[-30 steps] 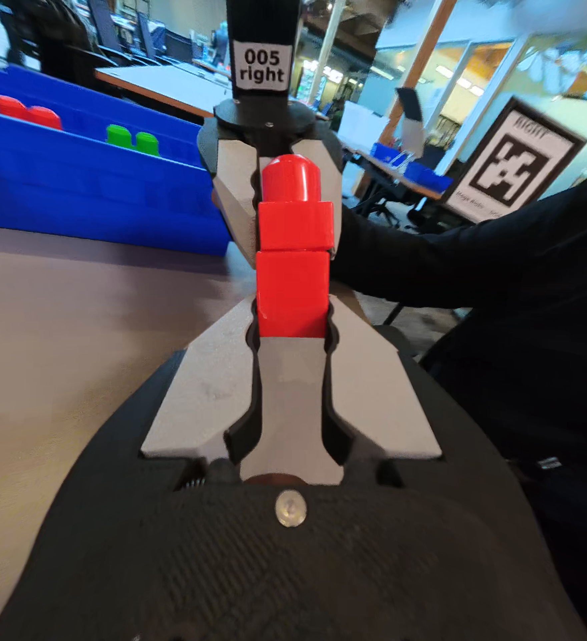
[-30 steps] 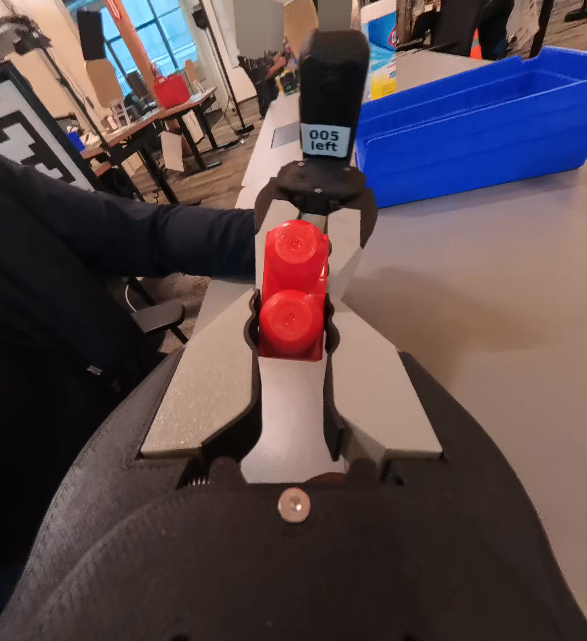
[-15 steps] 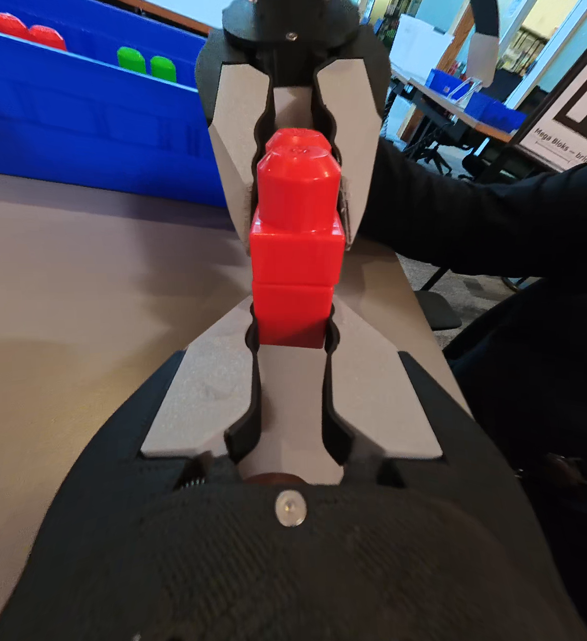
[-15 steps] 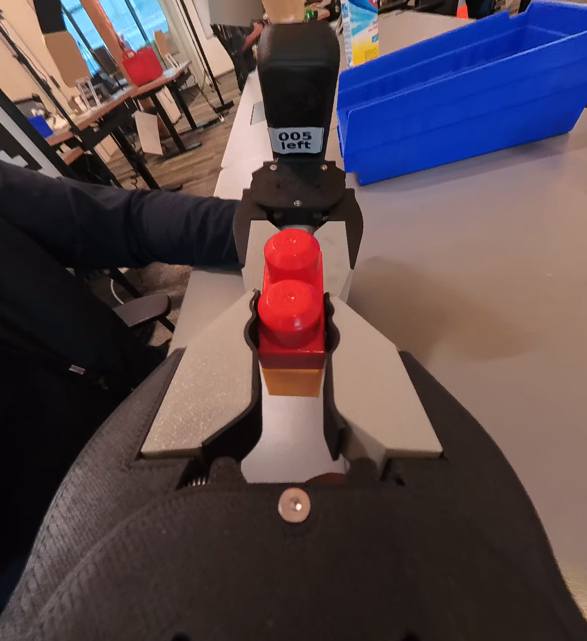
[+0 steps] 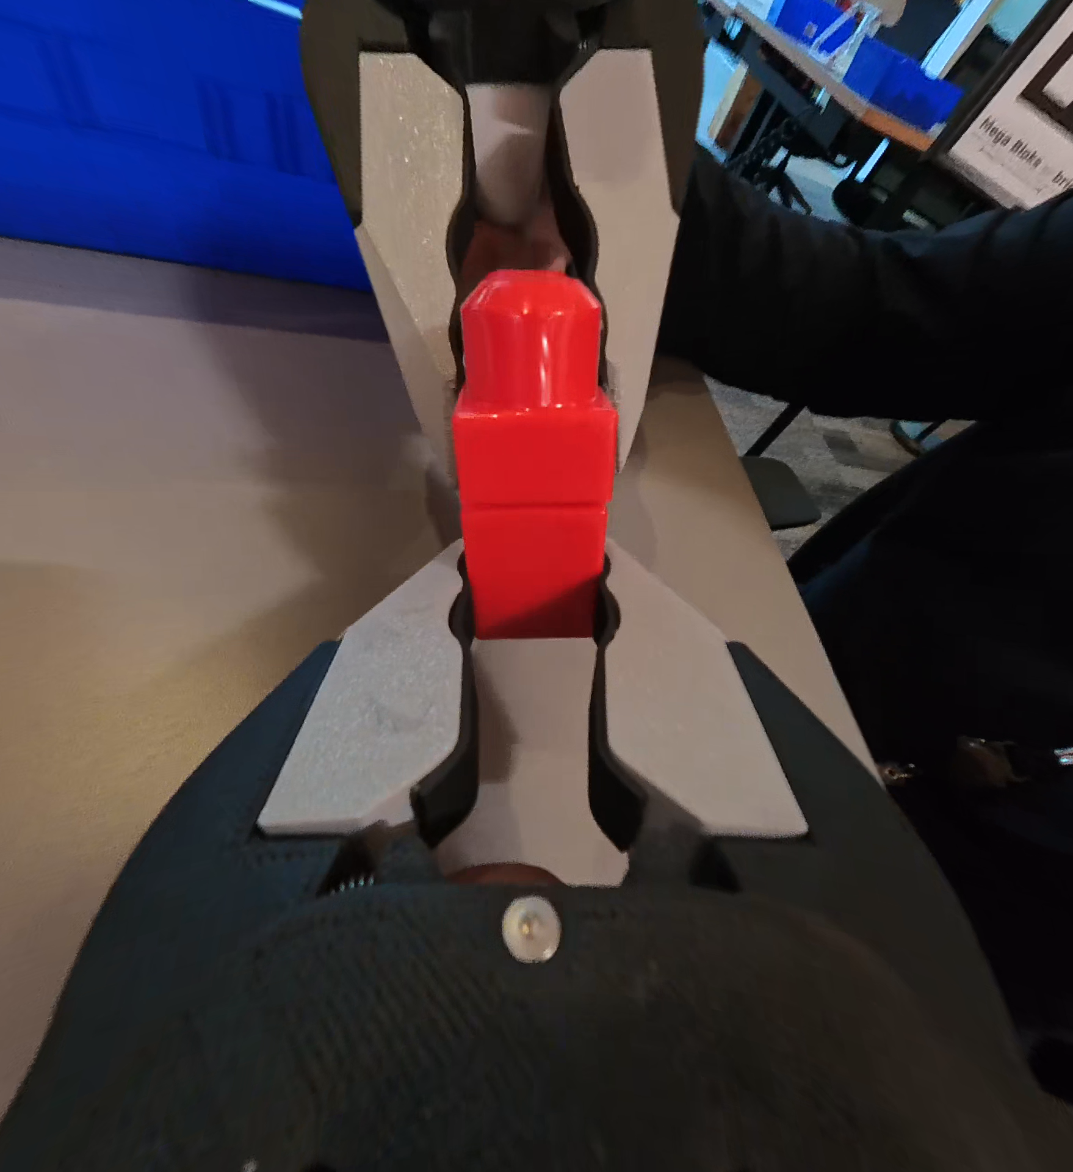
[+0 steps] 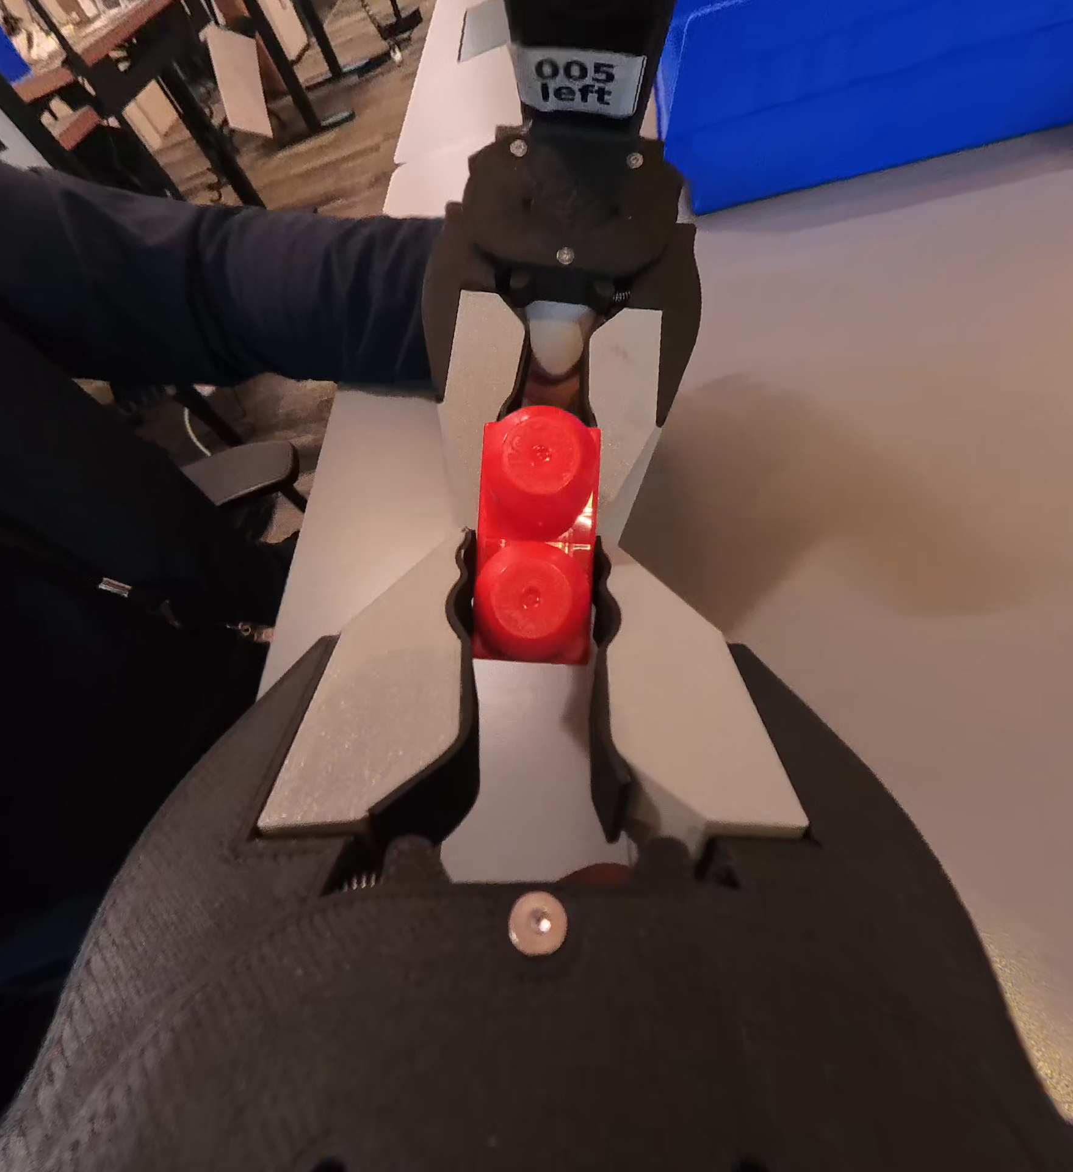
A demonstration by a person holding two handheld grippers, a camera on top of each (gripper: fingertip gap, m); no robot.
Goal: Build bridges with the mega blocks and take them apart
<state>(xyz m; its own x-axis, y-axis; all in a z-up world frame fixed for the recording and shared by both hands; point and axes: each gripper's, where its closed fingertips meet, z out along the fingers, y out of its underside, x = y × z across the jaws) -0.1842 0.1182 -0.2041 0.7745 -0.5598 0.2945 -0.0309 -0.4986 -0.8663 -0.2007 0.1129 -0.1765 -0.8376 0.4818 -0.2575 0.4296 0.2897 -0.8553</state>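
A wide grey table (image 5: 141, 507) fills the scene, and a blue bin (image 5: 141, 139) sits on it at the far side; in the right wrist view the same bin (image 6: 870, 82) shows at the upper right. A person's dark sleeve (image 5: 902, 304) reaches across from the table's edge. The two grippers meet tip to tip above the table, facing each other. The left gripper (image 5: 534, 596) pinches the lower red block (image 5: 534, 571) between its grey fingers (image 5: 394, 697), and the right gripper (image 5: 534, 406), seen opposite in that view, clamps the upper red block (image 5: 534, 444), whose round stud points up. In the right wrist view the right gripper (image 6: 531, 602) closes on the near end of a red block (image 6: 534, 539) with two studs facing the camera, while the left gripper (image 6: 540, 456) holds the far end. The blocks sit stacked, one on the other, held in the air between both grippers and clear of the table.
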